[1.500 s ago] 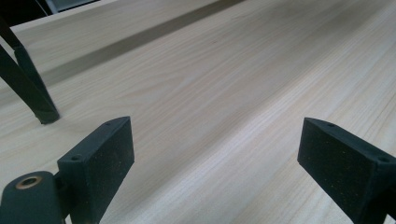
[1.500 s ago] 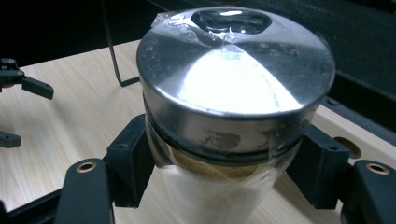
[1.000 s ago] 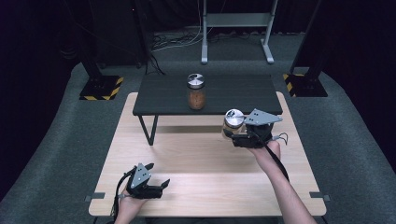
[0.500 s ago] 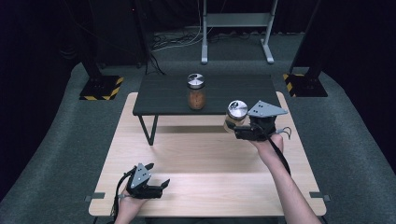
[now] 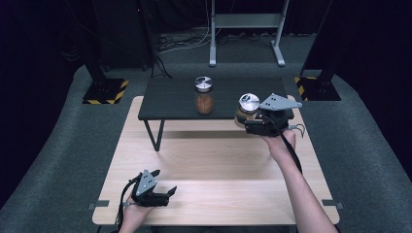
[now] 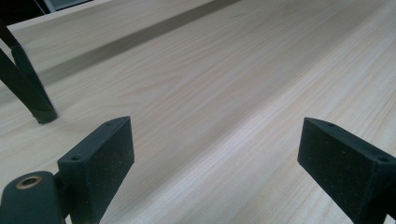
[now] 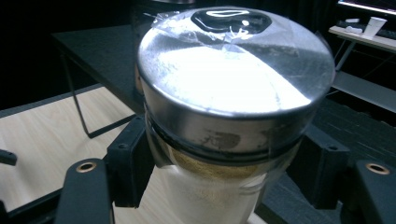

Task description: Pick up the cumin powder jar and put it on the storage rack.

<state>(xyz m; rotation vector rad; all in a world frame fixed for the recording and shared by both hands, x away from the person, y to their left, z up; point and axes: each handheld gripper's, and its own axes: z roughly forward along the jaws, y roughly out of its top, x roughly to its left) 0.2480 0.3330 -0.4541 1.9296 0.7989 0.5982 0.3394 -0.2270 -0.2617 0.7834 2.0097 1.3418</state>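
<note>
Jar [image 5: 248, 109] w/ metal lid, upright, pinched btwn right hand-held gripper [image 5: 245, 125] jaws.

The jar [image 7: 224, 140] in the right gripper [image 5: 252, 124] had clear glass under a shiny, lightly scuffed metal lid [image 7: 233, 79], the tabletop [image 6: 224, 93] was pale, smooth matt wood grain, and the gripper pads [image 6: 100, 158] looked matt, finely rough black.

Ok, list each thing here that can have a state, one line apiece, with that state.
right gripper: shut on the held jar, raised off the wooden table.
held jar: lid on, upright, clamped below the lid, at the black shelf's front edge.
left gripper: open, nothing between the jaws, low over the table.
jar on shelf: lid on, upright, untouched.
black shelf: standing on the table.
</note>
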